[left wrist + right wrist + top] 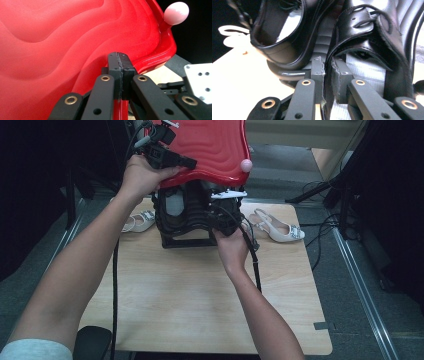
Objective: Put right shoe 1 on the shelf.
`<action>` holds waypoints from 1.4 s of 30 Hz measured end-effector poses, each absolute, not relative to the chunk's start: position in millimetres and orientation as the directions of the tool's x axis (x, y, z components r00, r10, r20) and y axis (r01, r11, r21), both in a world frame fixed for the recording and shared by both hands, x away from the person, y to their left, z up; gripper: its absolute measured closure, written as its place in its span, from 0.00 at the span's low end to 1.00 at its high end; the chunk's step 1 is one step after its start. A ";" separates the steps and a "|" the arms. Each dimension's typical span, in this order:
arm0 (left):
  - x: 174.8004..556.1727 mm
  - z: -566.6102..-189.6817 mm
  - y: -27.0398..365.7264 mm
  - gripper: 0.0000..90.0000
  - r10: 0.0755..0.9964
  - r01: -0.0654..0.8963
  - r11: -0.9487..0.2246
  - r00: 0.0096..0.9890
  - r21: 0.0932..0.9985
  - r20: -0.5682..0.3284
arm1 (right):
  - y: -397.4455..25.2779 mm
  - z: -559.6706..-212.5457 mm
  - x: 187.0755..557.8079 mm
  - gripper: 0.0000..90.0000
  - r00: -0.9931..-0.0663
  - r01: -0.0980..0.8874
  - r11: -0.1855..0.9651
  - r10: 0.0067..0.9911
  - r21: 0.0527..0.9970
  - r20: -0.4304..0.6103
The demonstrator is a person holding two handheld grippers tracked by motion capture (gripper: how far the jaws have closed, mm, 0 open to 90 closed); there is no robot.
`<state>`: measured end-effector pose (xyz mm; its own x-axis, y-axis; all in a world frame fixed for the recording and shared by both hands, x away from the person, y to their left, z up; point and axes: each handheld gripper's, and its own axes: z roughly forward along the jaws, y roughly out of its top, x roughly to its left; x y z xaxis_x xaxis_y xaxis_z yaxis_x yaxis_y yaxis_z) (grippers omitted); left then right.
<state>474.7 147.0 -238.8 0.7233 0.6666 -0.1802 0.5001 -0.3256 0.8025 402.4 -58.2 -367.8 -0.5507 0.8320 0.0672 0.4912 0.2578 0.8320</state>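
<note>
Nearest the person, the bare wooden table point(200, 305) stretches beneath both forearms. Above it the right gripper point(227, 220) sits low at the front of a black rack point(177, 240). In the right gripper view its jaws are closed nearly together on the heel edge of a black leather shoe point(367, 42), the leather pinched between the pads. A second black shoe point(279, 32) stands just to the left of those jaws, touching the first one's side, both resting in the rack.

To the right of this gripper a white slingback shoe point(277, 227) lies on the table; another white sandal point(137, 222) lies on the far side of the rack, under the left wrist.

Higher and farther off, the left gripper point(167, 157) is raised above the rack. In the left gripper view its jaws are pressed shut on the rim of a red ribbed lid point(62, 42), which tilts up over the shoes. A pink knob point(176, 13) sticks out at the lid's far corner, up and to the right of those jaws.
</note>
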 end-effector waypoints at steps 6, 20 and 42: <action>474.8 -238.8 147.2 1.00 0.666 0.502 -0.324 0.723 0.802 -0.184 | -71.4 -360.7 378.6 1.00 -0.638 0.464 0.288 0.765 0.837 0.090; 477.7 -237.9 152.0 1.00 0.646 0.493 -0.346 0.742 0.798 -0.178 | -119.2 -404.1 364.4 1.00 -0.767 0.488 0.415 0.624 0.768 0.150; 477.0 -238.2 152.7 1.00 0.649 0.504 -0.337 0.736 0.795 -0.191 | -82.0 -407.7 405.6 1.00 -0.704 0.530 0.313 0.681 0.789 0.202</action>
<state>477.0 152.7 -238.2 0.7363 0.6491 -0.1914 0.5039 -0.3371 0.7953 405.6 -82.0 -407.7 -0.7037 0.6811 0.2024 0.5295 0.3128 0.7885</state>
